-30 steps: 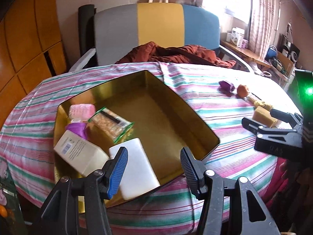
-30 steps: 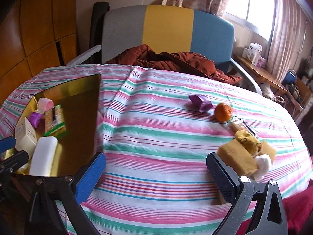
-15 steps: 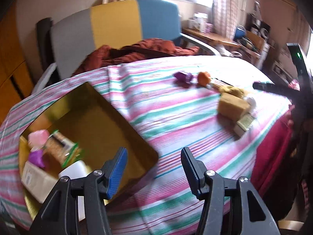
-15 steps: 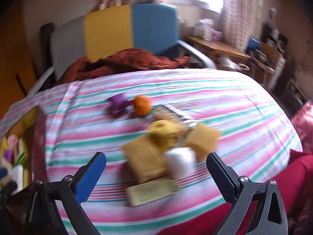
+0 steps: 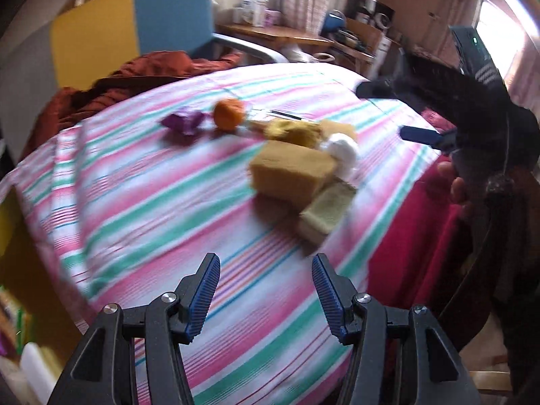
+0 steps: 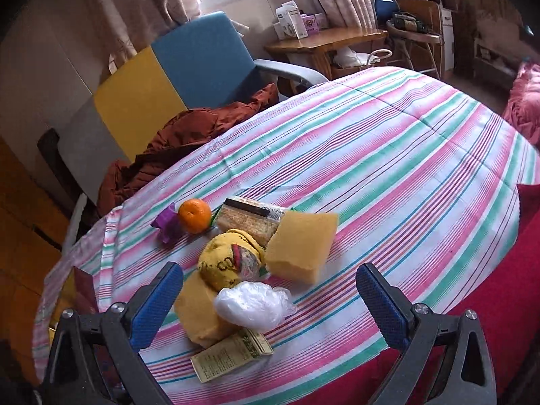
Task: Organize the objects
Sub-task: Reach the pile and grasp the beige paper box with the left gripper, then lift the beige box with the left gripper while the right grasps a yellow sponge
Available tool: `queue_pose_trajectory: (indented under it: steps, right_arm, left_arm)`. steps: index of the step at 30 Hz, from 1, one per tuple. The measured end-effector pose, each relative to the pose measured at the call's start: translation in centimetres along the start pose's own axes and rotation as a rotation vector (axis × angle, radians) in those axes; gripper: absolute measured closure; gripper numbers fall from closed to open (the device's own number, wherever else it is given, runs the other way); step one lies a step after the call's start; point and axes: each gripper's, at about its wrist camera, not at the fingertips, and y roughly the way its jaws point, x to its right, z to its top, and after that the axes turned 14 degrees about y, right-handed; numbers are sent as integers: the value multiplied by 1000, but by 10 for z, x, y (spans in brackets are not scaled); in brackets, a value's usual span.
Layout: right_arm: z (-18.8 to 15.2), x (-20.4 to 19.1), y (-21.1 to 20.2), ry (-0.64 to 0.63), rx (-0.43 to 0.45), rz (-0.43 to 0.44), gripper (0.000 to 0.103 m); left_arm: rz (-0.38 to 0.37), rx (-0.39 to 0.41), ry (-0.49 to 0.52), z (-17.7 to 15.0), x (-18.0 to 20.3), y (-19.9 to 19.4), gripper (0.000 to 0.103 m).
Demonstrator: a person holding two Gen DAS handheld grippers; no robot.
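A cluster of items lies on the striped tablecloth (image 6: 388, 155): an orange (image 6: 193, 215), a purple wrapper (image 6: 166, 226), a packaged snack bar (image 6: 251, 220), two yellow sponges (image 6: 302, 246), a yellow cloth (image 6: 229, 263), a crumpled clear bag (image 6: 253, 305) and a small green-printed box (image 6: 231, 354). My right gripper (image 6: 270, 307) is open, hovering just above the bag and box. My left gripper (image 5: 266, 298) is open and empty, short of the box (image 5: 327, 211) and a sponge (image 5: 292, 170). The right gripper also shows in the left wrist view (image 5: 398, 111).
A grey, yellow and blue chair (image 6: 175, 67) with a rust-coloured garment (image 6: 189, 138) stands behind the table. A wooden side table (image 6: 324, 40) with boxes is at the back. The gold tray's edge (image 5: 13, 303) shows at far left. Red cloth (image 6: 489, 280) hangs at the table's near edge.
Both grippers have swung right, away from the gold tray, toward the item cluster. The right gripper now hovers over the cluster. Both stay open and empty.
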Motion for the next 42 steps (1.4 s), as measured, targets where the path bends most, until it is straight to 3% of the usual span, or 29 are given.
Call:
queue_pose_trajectory:
  steps: [5,13,14,15,16,19,23,33,38,42]
  right_arm:
    - [2,7,-1,41,-10,65,0]
    - [2,10,1,58,-25,93,0]
    - [2,10,1,59,-26,95,0]
    - [3,11,1,60,-28,94,0]
    - [3,11,1,60,-30,93,0]
    - [2,11,2,61,-32,91,0]
    - [3,11,3,60,-38,83,0]
    - [0,3,10,14,-92,60,0]
    - [-14,-22,16,-125,-143,40,0]
    - [-44,-56,30,-262,-219,64,2]
  left_arm:
    - [-46,-20,70,19,21,29,38]
    - [-78,-43,96,44,30,65,38]
    - [-72,-50,94,45,31,71,39]
    - [-78,-62,89,45,31,77,53]
    - [-93,-73,81,43,31,80,62]
    - [-95,-53,100,31,33,73,69]
    - [-73,-44,93,8,26,57,71]
    - [28,-14,-37,-67,-13,5,72]
    - [44,3,-43,-74,-14,2,72]
    - [60,7,-34,-75,-11,4,72]
